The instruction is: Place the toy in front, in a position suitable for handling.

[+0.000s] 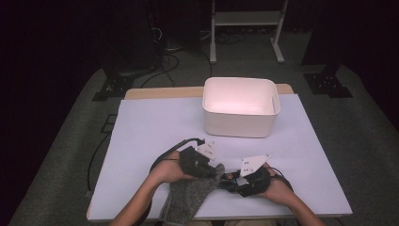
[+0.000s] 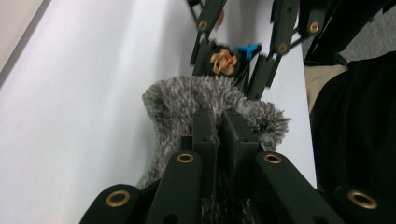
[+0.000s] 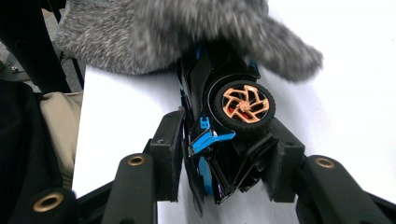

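I sit at a counter (image 1: pixel 141 141) covered with a white sheet, holding a gripper in each hand near its near edge. My left gripper (image 2: pixel 219 126) has its fingers pressed together on the rim of a fuzzy grey sock (image 2: pixel 187 102), pinching one fold of its open end. My right gripper (image 3: pixel 224 158) has its fingers clamped on the sides of a small black and blue toy car (image 3: pixel 219 135) with copper-coloured wheels, its nose pointing into the sock's mouth. In the high view the sock (image 1: pixel 190 197) lies at the near middle of the counter, trailing toward me over the edge, and the car (image 1: pixel 230 178) sits just to its right, touching its opening. The front of the car seems to be under the fabric; most of its body is outside. I judge the bagging has barely begun: the car has yet to slide fully inside. A white bin (image 1: pixel 240 113) stands at the far side, well apart.
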Demonstrator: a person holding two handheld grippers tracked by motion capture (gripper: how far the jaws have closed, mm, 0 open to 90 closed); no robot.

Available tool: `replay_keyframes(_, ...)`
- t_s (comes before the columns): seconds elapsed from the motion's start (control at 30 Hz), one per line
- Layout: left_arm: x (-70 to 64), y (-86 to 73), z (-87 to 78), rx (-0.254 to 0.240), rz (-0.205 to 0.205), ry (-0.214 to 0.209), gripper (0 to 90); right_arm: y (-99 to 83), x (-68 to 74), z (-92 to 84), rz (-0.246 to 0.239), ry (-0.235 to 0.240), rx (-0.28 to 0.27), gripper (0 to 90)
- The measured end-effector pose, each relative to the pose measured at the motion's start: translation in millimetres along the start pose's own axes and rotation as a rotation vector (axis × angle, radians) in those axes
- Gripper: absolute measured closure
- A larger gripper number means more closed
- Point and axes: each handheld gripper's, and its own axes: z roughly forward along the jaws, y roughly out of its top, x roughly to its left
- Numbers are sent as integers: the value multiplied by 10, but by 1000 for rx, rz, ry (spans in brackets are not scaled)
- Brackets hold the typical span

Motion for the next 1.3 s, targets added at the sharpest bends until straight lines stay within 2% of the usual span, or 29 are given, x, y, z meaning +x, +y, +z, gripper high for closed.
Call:
replay_keyframes(0.03,6,-40,-36,-14,-7,-4,845,0,-1,0,-1,0,0,543)
replay_keyframes(0.3,35,-244,-198,-15,-49,36,844,0,-1,-1,2,0,2,542)
replay_keyframes(0.4,39,-293,-226,-25,-64,33,844,-2,-3,-1,4,0,1,542)
replay_keyframes(0.67,49,-318,-254,-27,-69,31,844,-2,-1,-1,3,0,1,542)
replay_keyframes(0.77,57,-345,-303,-22,-72,53,844,-3,-3,-1,6,1,0,542)
replay_keyframes(0.87,81,-420,-354,-5,-91,79,842,-4,-7,0,3,1,-1,542)
replay_keyframes(1.03,95,-544,-344,-4,-126,65,841,-2,-12,1,7,5,0,542)
replay_keyframes(1.13,94,-544,-335,-16,-123,57,839,-1,-9,1,8,3,2,541)
replay_keyframes(1.3,92,-445,-313,-14,-105,60,838,1,-8,2,16,2,4,539)
